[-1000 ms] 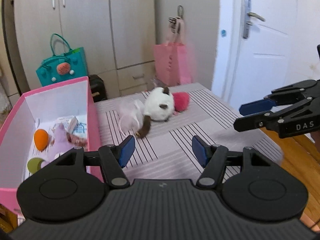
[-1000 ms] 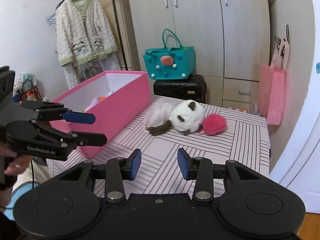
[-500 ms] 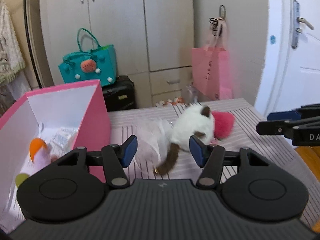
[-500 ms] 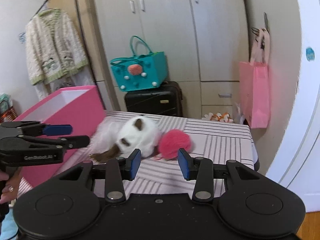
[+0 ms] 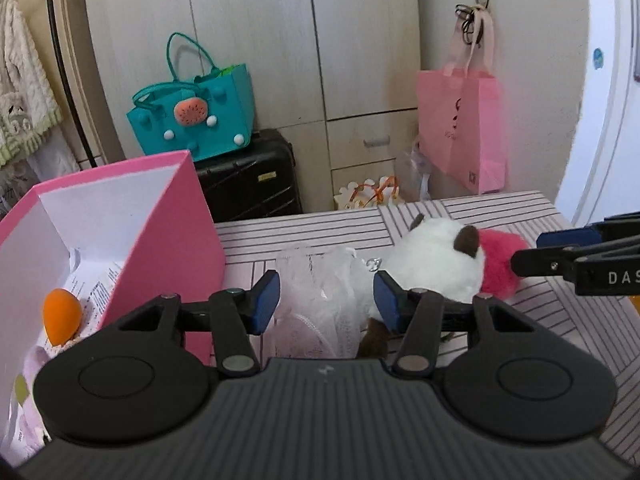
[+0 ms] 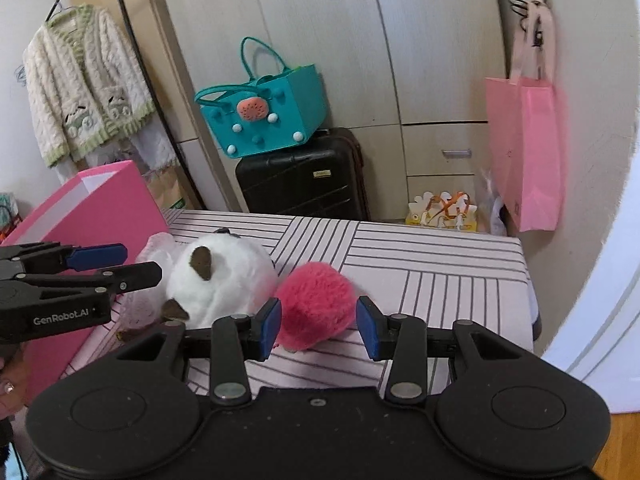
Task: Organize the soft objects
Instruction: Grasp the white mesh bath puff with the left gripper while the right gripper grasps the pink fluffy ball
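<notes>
On the striped table lie a pale pink mesh puff point(image 5: 320, 292), a white plush cat point(image 5: 436, 268) with brown ears, and a red-pink pom-pom point(image 6: 314, 304). My left gripper point(image 5: 326, 300) is open, with the mesh puff between its blue fingers. My right gripper point(image 6: 318, 324) is open, with the pom-pom between its fingers, not squeezed. The cat also shows in the right wrist view point(image 6: 224, 280), left of the pom-pom. The pink box point(image 5: 168, 232) stands at the left with an orange soft egg point(image 5: 62, 316) inside.
A teal bag point(image 6: 264, 116) sits on a black suitcase point(image 6: 300, 176) behind the table. A pink paper bag point(image 6: 524, 152) hangs on the wall at right. The table point(image 6: 440, 256) ends at the right near a white door.
Both grippers have moved forward to the toys. The mesh puff now lies between the left fingers and the pom-pom between the right fingers. Both stay open.
</notes>
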Demonstrator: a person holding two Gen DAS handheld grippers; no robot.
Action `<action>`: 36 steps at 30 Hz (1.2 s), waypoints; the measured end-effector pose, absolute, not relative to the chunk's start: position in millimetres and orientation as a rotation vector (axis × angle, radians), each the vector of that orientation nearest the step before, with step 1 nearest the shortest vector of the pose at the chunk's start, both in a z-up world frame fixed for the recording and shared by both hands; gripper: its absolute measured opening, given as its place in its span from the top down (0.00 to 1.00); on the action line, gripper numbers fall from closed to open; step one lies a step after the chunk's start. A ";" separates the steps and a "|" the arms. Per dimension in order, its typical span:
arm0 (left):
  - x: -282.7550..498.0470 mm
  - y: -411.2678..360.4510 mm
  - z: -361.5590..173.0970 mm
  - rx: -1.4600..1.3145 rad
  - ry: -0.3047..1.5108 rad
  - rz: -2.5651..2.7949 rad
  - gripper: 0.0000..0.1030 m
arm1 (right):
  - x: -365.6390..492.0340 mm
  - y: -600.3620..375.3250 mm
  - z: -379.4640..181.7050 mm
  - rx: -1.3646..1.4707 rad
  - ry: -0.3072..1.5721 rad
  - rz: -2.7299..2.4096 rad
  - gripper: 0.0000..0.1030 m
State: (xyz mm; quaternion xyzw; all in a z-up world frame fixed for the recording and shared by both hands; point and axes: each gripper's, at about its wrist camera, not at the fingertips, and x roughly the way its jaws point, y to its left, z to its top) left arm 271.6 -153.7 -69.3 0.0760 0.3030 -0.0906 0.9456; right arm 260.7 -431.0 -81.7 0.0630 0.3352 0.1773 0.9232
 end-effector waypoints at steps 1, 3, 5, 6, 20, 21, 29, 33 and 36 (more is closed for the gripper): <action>273.3 -154.4 -71.0 0.151 0.625 -0.188 0.51 | 263.1 -431.0 -83.0 0.130 0.686 0.375 0.47; 277.3 -156.3 -74.9 0.137 0.658 -0.195 0.51 | 268.5 -429.6 -87.4 0.125 0.699 0.411 0.42; 279.1 -158.1 -77.1 0.130 0.657 -0.191 0.51 | 273.8 -424.1 -92.4 0.076 0.716 0.433 0.42; 279.8 -159.3 -77.7 0.134 0.650 -0.183 0.51 | 274.9 -421.1 -94.0 0.047 0.716 0.428 0.42; 290.4 -155.3 -93.5 0.123 0.671 -0.117 0.50 | 293.7 -421.1 -107.0 0.012 0.680 0.463 0.40; 291.5 -154.8 -94.4 0.118 0.676 -0.112 0.49 | 293.8 -421.6 -107.6 0.015 0.678 0.466 0.44; 290.7 -162.5 -98.0 0.214 0.686 -0.135 0.70 | 281.3 -422.0 -101.5 0.002 0.662 0.462 0.54; 281.2 -150.7 -84.9 0.099 0.611 -0.155 0.76 | 266.9 -423.2 -96.8 -0.011 0.659 0.436 0.54; 269.5 -144.7 -73.2 0.075 0.549 -0.157 0.76 | 256.4 -426.4 -94.6 0.003 0.669 0.421 0.54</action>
